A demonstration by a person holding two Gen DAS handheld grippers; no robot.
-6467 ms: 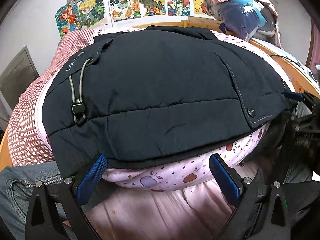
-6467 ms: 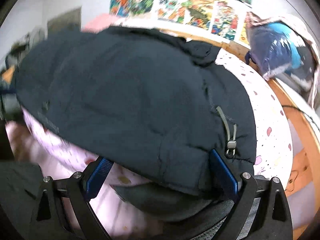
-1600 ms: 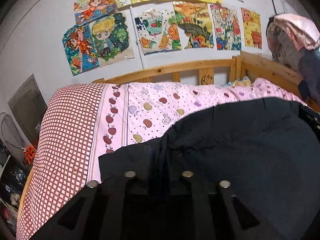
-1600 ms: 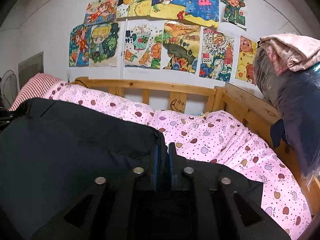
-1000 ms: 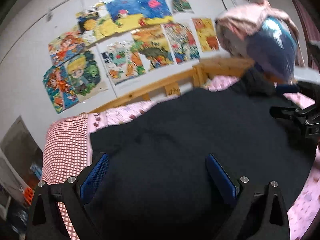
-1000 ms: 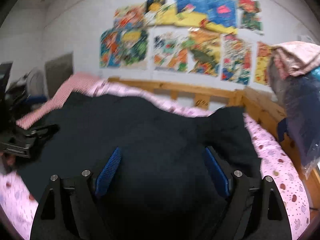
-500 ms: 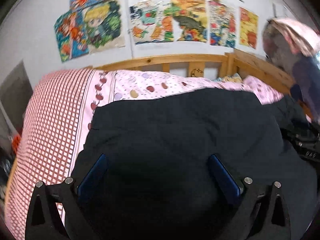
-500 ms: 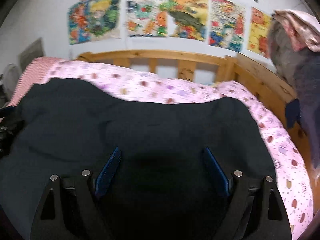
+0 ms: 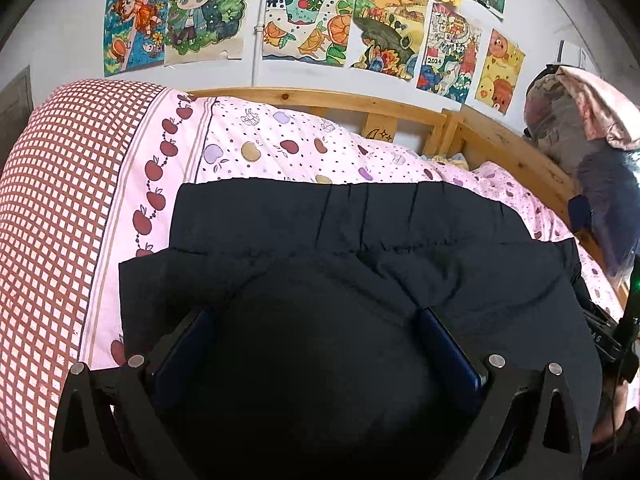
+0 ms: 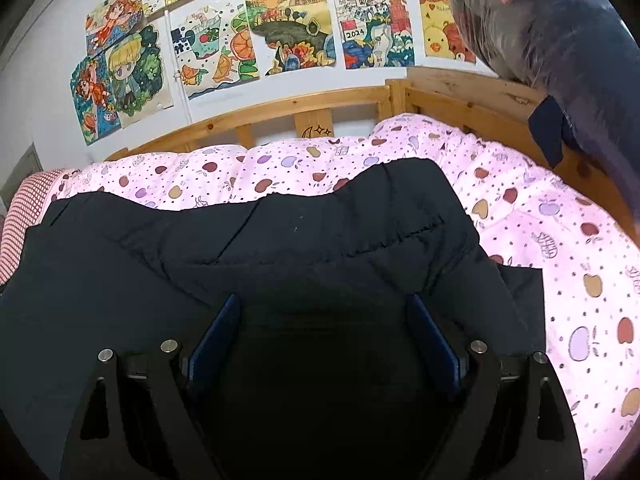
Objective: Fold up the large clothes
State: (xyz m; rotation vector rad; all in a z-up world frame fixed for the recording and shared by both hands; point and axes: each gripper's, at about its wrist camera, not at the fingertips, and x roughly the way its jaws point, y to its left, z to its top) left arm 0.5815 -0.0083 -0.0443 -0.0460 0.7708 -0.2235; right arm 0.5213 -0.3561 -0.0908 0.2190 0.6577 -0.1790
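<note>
A black padded jacket [image 9: 360,240] lies folded on the pink apple-print quilt [image 9: 280,148], its far edge straight and slightly puckered. My left gripper [image 9: 316,320] hovers low over its near part, jaws wide apart, blue pads [image 9: 184,348] on either side of a bulge of fabric. In the right wrist view the same jacket [image 10: 280,248] fills the lower half. My right gripper [image 10: 324,320] is open too, its pads [image 10: 432,336] resting over the dark cloth. The jacket's near edge is hidden under both grippers.
A red-checked pillow [image 9: 52,208] lies to the left. The wooden bed rail [image 10: 280,116] runs along the back and right, under drawings on the wall [image 9: 304,24]. A bagged bundle of bedding [image 10: 560,32] sits on the right rail. Bare quilt [image 10: 560,280] shows to the right.
Both grippers, shut on the jacket 1.6 s ago, have let go and stand open. The jacket has settled flat on the quilt, and both grippers have come lower over it.
</note>
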